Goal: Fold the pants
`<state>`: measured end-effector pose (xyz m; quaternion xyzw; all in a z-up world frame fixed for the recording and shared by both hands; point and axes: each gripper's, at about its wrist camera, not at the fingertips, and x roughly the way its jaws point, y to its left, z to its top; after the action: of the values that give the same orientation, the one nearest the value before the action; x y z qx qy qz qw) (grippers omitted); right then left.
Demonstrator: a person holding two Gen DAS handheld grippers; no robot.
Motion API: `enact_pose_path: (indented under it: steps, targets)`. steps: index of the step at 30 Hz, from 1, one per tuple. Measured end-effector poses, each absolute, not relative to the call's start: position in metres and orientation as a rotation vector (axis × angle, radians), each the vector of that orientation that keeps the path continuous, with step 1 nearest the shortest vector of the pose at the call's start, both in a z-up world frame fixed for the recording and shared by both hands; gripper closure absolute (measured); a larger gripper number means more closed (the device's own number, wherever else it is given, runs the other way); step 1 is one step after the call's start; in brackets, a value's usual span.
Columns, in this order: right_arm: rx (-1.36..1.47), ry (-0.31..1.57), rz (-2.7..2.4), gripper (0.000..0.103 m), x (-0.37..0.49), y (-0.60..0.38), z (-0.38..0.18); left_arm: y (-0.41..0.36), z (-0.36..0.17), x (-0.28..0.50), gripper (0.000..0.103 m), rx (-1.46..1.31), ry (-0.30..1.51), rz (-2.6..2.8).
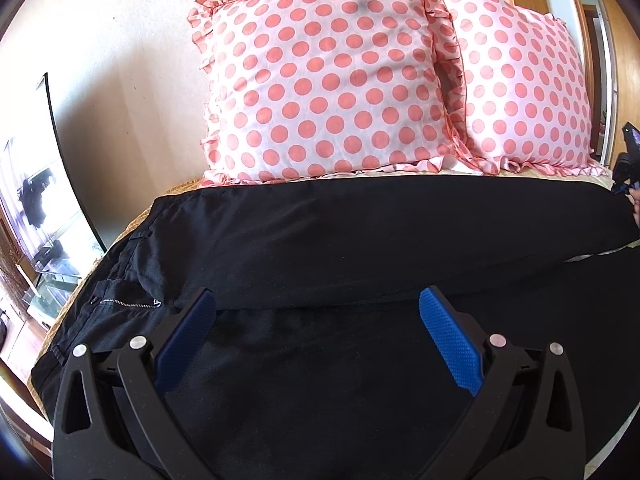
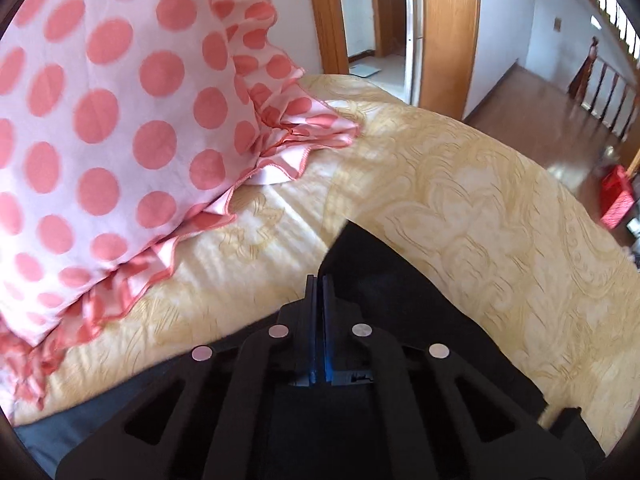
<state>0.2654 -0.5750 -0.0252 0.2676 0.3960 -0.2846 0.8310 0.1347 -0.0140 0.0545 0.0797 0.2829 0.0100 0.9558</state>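
Note:
Black pants [image 1: 360,240] lie spread across the bed, zipper and waistband at the left, one leg lying over the other. My left gripper [image 1: 316,308] is open, its blue pads [image 1: 448,340] hovering over the near leg close to the crotch. My right gripper [image 2: 319,280] is shut on the far leg's end [image 2: 372,264], which lies on the yellow bedspread [image 2: 480,200]. The right gripper also shows at the right edge of the left wrist view [image 1: 626,184].
Two pink polka-dot pillows [image 1: 324,76] [image 1: 524,84] stand against the wall behind the pants; one is close on the left in the right wrist view [image 2: 100,120]. A mirror [image 1: 44,184] leans at the left. A doorway [image 2: 380,20] and a red bin [image 2: 618,196] lie beyond the bed.

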Motion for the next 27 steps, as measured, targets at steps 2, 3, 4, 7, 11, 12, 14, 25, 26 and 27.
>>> enact_pose_path:
  steps: [2, 3, 4, 7, 11, 12, 14, 25, 26, 27]
  targets:
    - [0.56, 0.809, -0.561, 0.101, 0.243, -0.568, -0.017, -0.014, 0.057, 0.131, 0.002, 0.157, 0.566, 0.012]
    - [0.553, 0.796, -0.549, 0.101, 0.233, -0.564, -0.013, -0.015, 0.059, 0.127, 0.002, 0.157, 0.558, 0.01]
    - [0.547, 0.78, -0.526, 0.101, 0.22, -0.559, -0.008, -0.015, 0.061, 0.124, 0.002, 0.155, 0.549, 0.006]
    - [0.534, 0.743, -0.476, 0.101, 0.186, -0.546, 0.001, -0.016, 0.065, 0.116, 0.002, 0.151, 0.534, 0.002]
    - [0.551, 0.735, -0.409, 0.101, 0.139, -0.531, -0.003, -0.014, 0.068, 0.11, 0.002, 0.138, 0.532, 0.002]
    - [0.553, 0.744, -0.401, 0.101, 0.13, -0.527, -0.006, -0.014, 0.068, 0.109, 0.002, 0.135, 0.531, 0.0]
    - [0.568, 0.772, -0.385, 0.101, 0.119, -0.523, -0.013, -0.014, 0.068, 0.108, 0.002, 0.133, 0.534, 0.001]
    - [0.818, 0.793, -0.323, 0.097, 0.105, -0.537, -0.037, -0.013, 0.072, 0.096, 0.002, 0.17, 0.486, 0.047]
    - [0.827, 0.791, -0.324, 0.096, 0.104, -0.538, -0.038, -0.012, 0.072, 0.094, 0.002, 0.173, 0.465, 0.055]
    - [0.845, 0.789, -0.325, 0.094, 0.103, -0.54, -0.04, -0.012, 0.073, 0.093, 0.002, 0.175, 0.454, 0.059]
